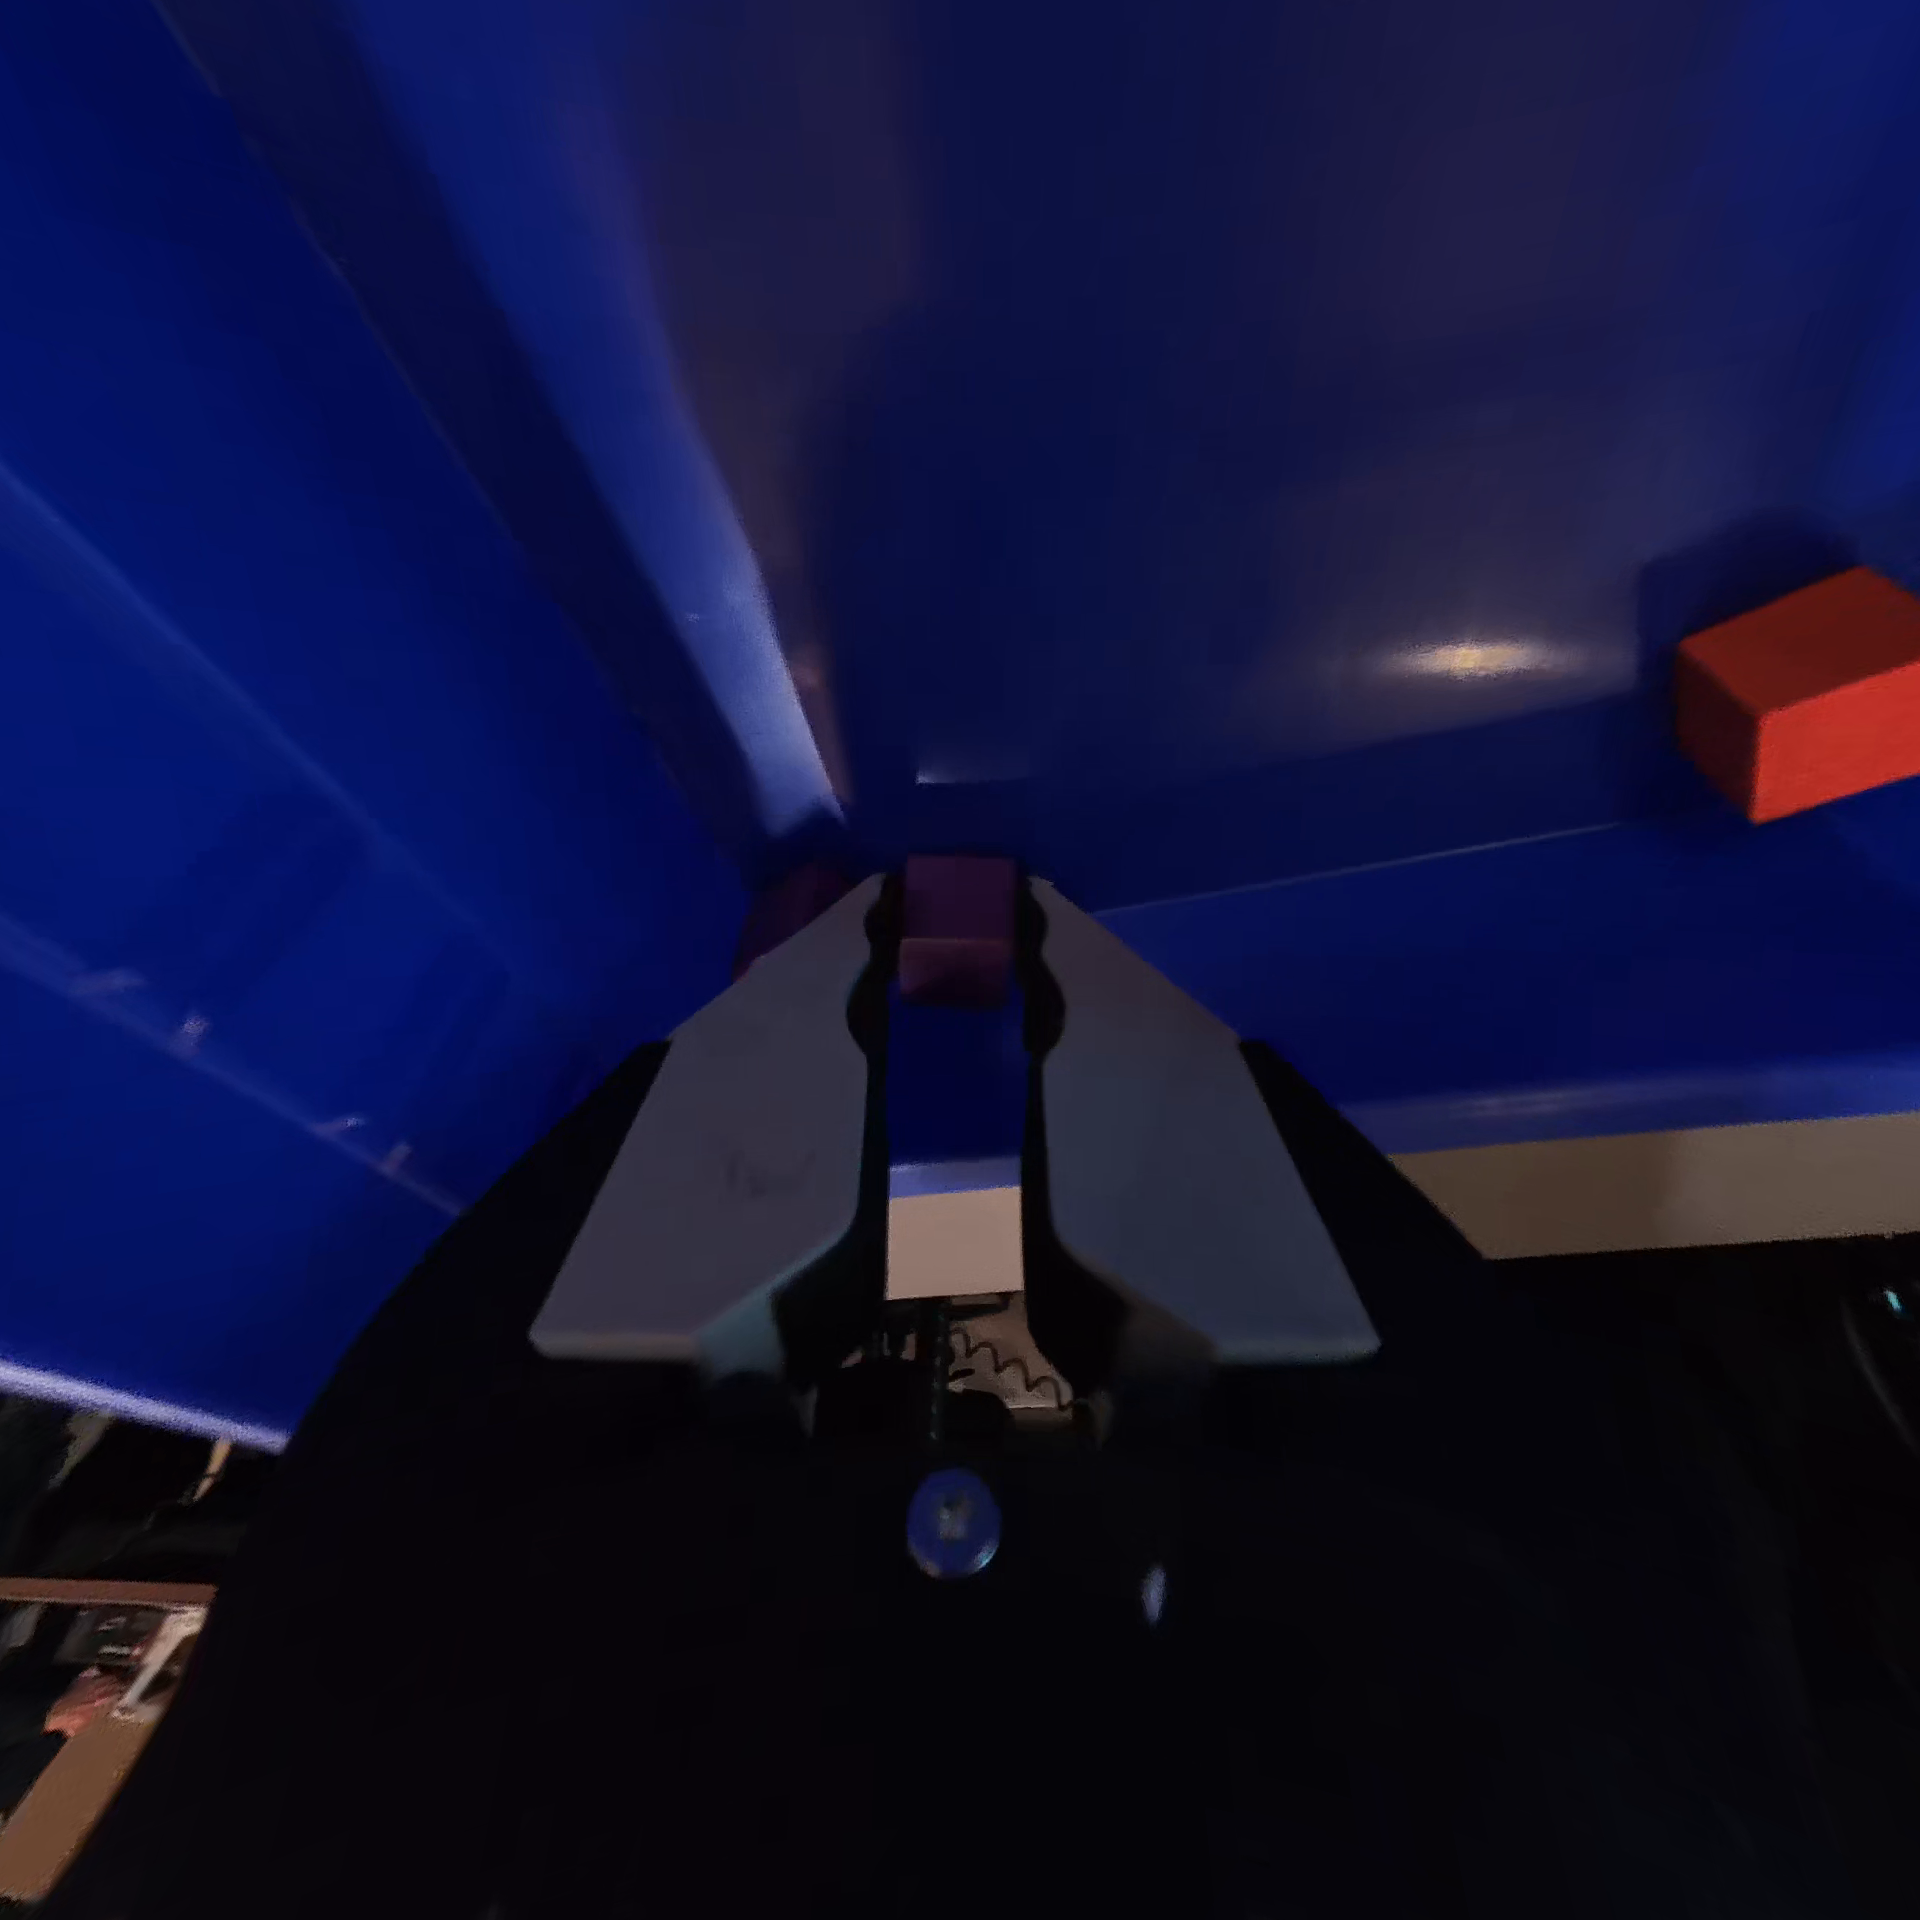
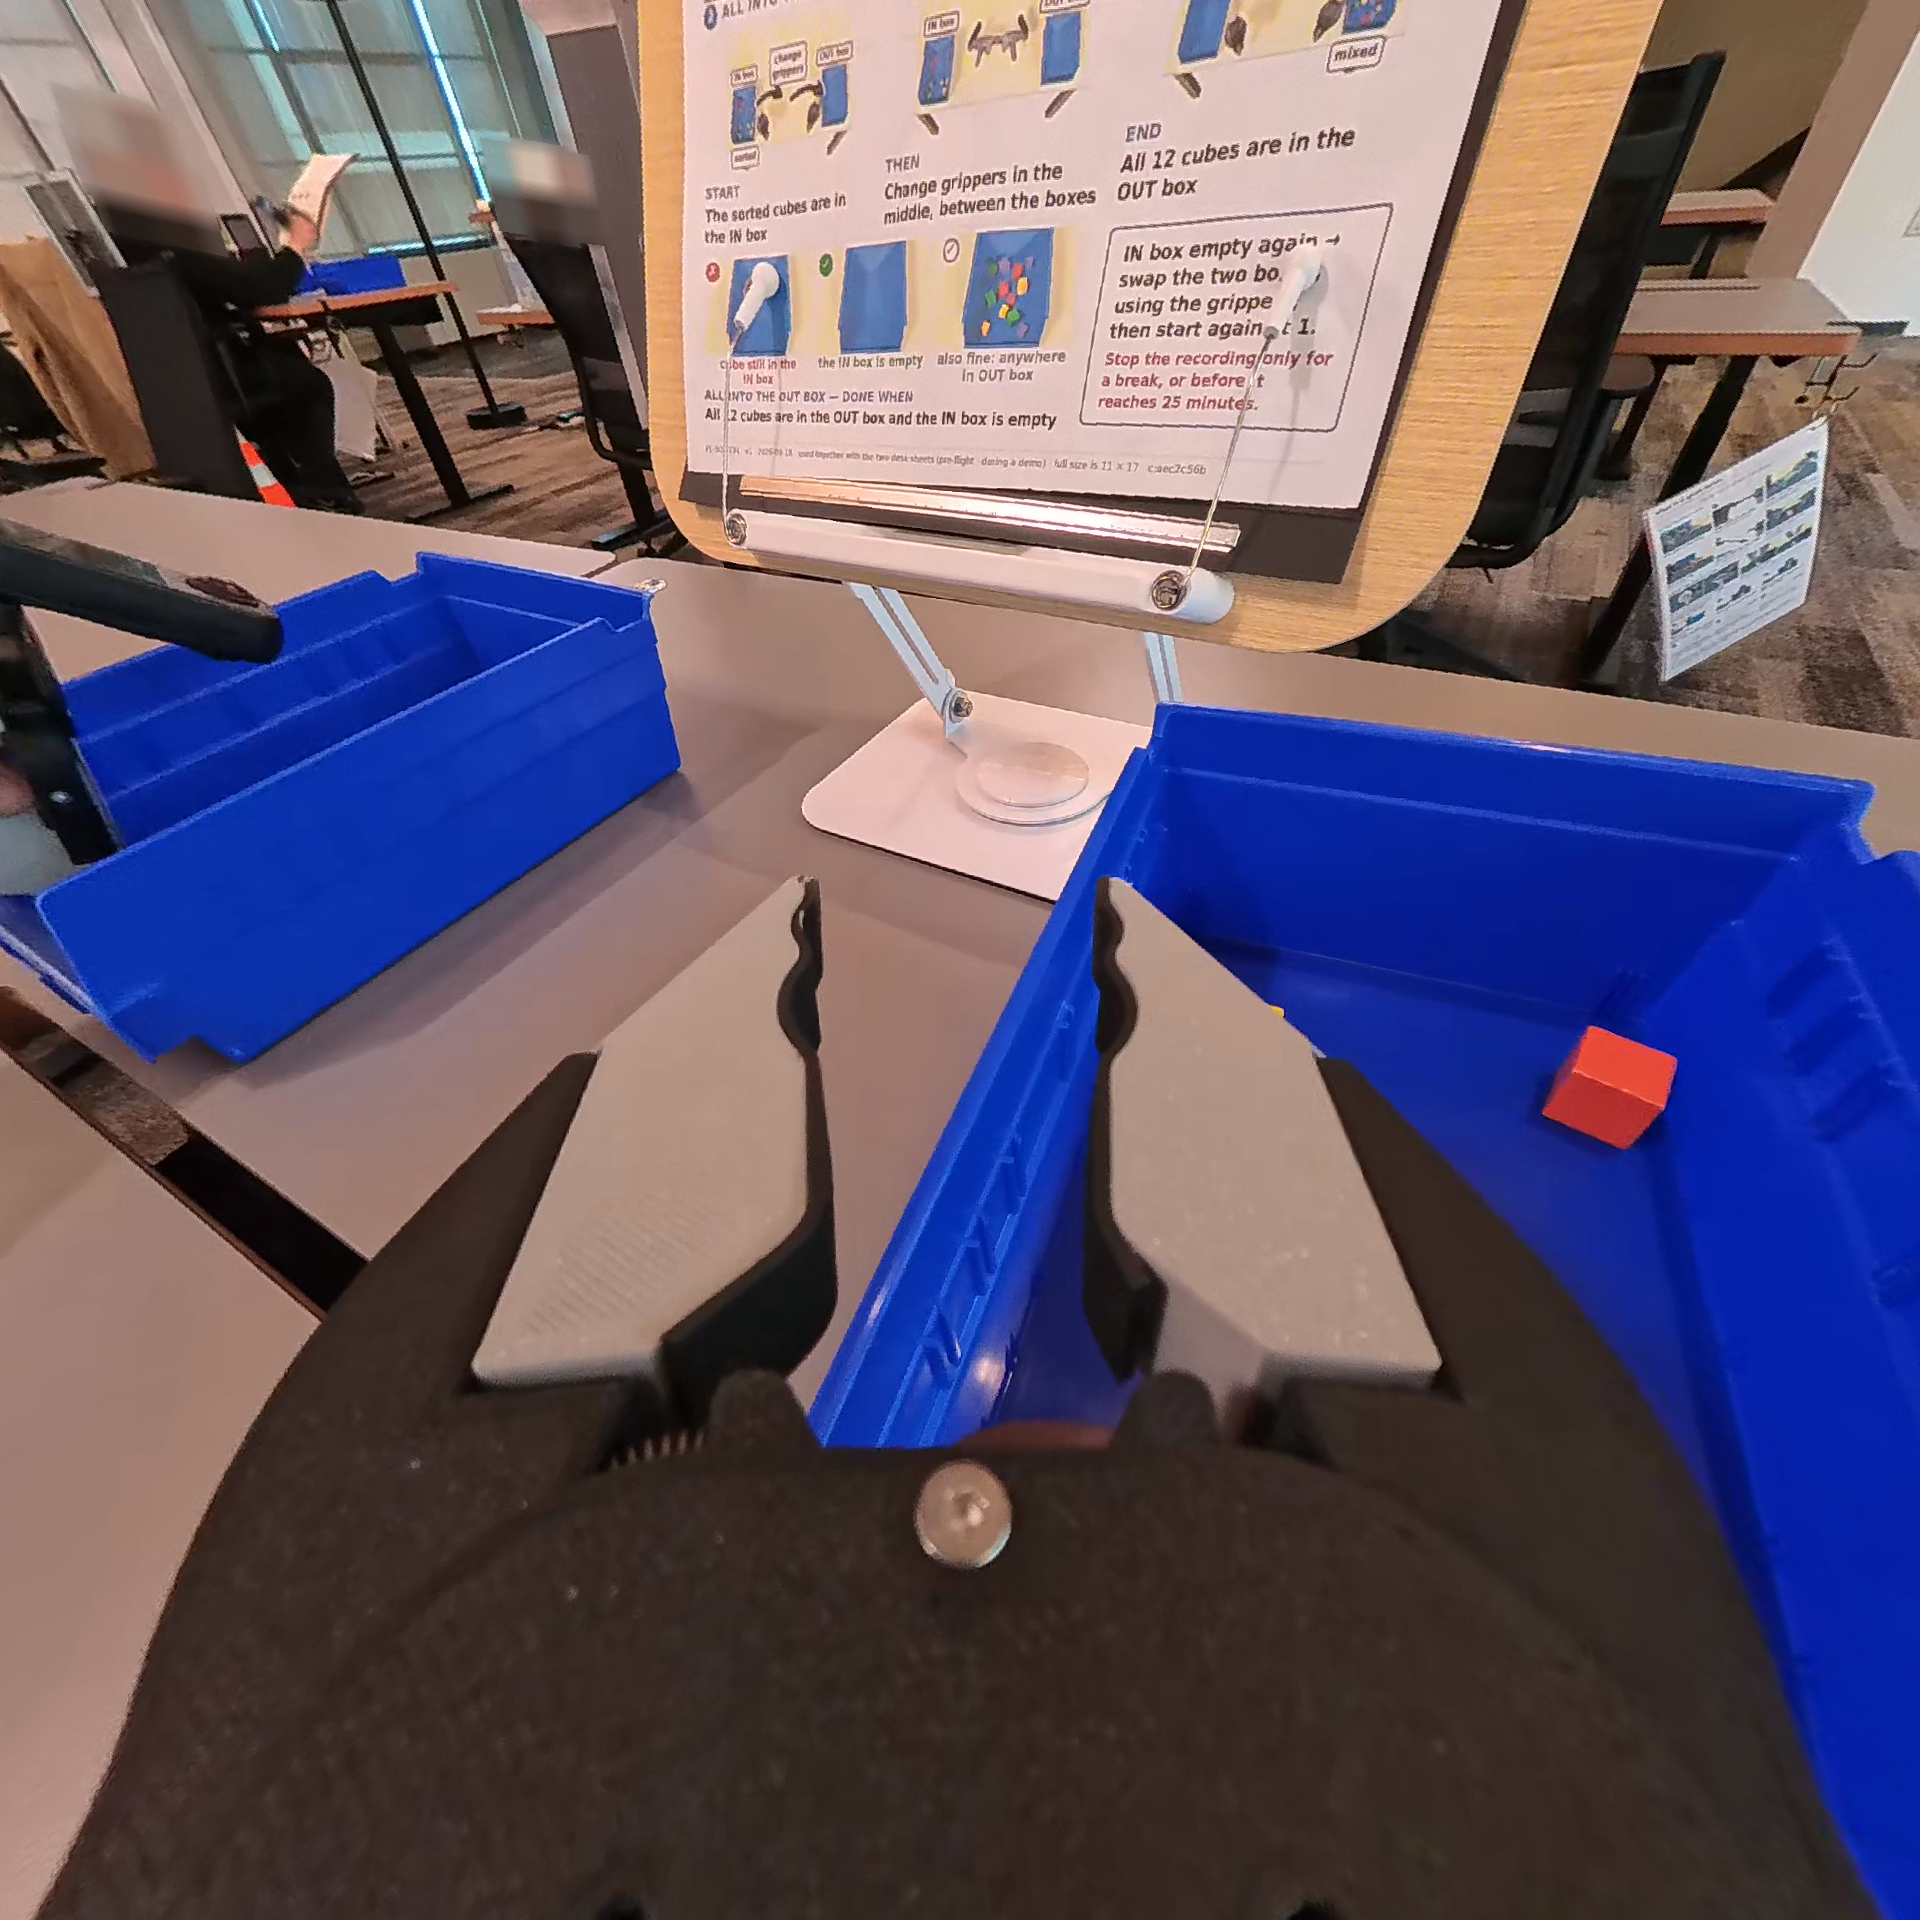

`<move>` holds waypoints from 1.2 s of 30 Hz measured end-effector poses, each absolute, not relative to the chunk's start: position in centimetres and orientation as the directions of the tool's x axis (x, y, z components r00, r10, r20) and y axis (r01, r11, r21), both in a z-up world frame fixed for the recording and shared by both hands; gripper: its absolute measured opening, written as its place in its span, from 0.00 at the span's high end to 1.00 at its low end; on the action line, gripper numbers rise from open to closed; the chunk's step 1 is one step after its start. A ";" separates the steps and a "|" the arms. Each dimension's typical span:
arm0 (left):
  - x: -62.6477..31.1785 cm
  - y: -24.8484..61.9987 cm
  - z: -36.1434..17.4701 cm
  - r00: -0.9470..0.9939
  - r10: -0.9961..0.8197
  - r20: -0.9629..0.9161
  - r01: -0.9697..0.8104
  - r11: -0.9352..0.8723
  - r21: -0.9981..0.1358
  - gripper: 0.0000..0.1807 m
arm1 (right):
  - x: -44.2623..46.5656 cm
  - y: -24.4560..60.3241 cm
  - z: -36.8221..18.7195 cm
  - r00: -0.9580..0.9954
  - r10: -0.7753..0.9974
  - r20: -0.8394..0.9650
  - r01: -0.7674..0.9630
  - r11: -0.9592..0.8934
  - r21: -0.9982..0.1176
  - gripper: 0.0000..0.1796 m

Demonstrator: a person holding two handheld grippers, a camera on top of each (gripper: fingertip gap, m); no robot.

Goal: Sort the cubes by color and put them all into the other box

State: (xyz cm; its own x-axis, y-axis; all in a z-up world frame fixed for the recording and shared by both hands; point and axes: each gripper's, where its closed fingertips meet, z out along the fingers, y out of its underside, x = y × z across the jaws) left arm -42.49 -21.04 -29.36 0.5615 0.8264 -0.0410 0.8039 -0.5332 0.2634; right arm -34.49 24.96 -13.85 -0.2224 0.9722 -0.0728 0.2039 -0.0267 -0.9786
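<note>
On my right wrist view the grey table [image 2: 436, 1091] carries two blue boxes, the left box [image 2: 343, 831] well apart from the right box [image 2: 1455, 894], whose near wall runs up between the fingers of my right gripper [image 2: 956, 894], which hangs level above that rim, jaws spread wide and holding nothing. A red cube [image 2: 1608, 1084] sits on the right box's floor against its far side wall, one corner turned toward me. My left gripper [image 1: 956, 883] is thrust deep into a blue box [image 1: 416, 623], fingertips in a corner, jaws narrowed onto a purple cube [image 1: 954, 925] sitting square between them, with a red cube [image 1: 1808, 691] off to the right.
</note>
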 end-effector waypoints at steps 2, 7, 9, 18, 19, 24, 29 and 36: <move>-42.9 -20.8 -29.1 0.575 0.817 -0.042 0.801 -0.551 0.233 0.89 | -34.5 24.9 -13.9 -0.225 0.972 -0.073 0.208 -0.026 -0.978 0.72; -44.3 -18.7 -26.8 0.593 0.805 0.003 0.802 -0.592 0.078 0.89 | -34.5 24.6 -14.0 -0.231 0.971 -0.069 0.210 -0.019 -0.978 0.72; -44.8 -17.3 -25.3 0.615 0.788 0.032 0.788 -0.615 -0.025 0.89 | -34.4 24.4 -13.9 -0.245 0.966 -0.083 0.205 -0.033 -0.978 0.72; -42.0 -7.4 -15.8 0.811 0.577 0.093 0.477 -0.561 -0.676 0.89 | -32.7 18.9 -11.7 -0.530 0.820 -0.216 0.161 -0.152 -0.975 0.71; -40.7 -5.7 -14.6 0.826 0.528 0.197 0.488 -0.496 -0.718 0.89 | -32.2 17.5 -11.3 -0.589 0.778 -0.217 0.150 -0.158 -0.976 0.70; -32.7 1.1 -10.1 0.863 0.103 0.495 0.498 -0.346 -0.795 0.89 | -28.9 10.7 -9.3 -0.768 0.640 0.004 -0.067 -0.074 -0.995 0.65; -27.0 4.6 -9.3 0.784 -0.153 0.601 0.524 -0.356 -0.774 0.89 | -25.3 6.6 -8.7 -0.745 0.591 0.310 -0.335 0.072 -0.940 0.69; -24.9 6.8 -10.0 0.692 -0.241 0.680 0.565 -0.406 -0.719 0.89 | -24.7 5.3 -9.6 -0.717 0.564 0.409 -0.391 0.160 -0.906 0.76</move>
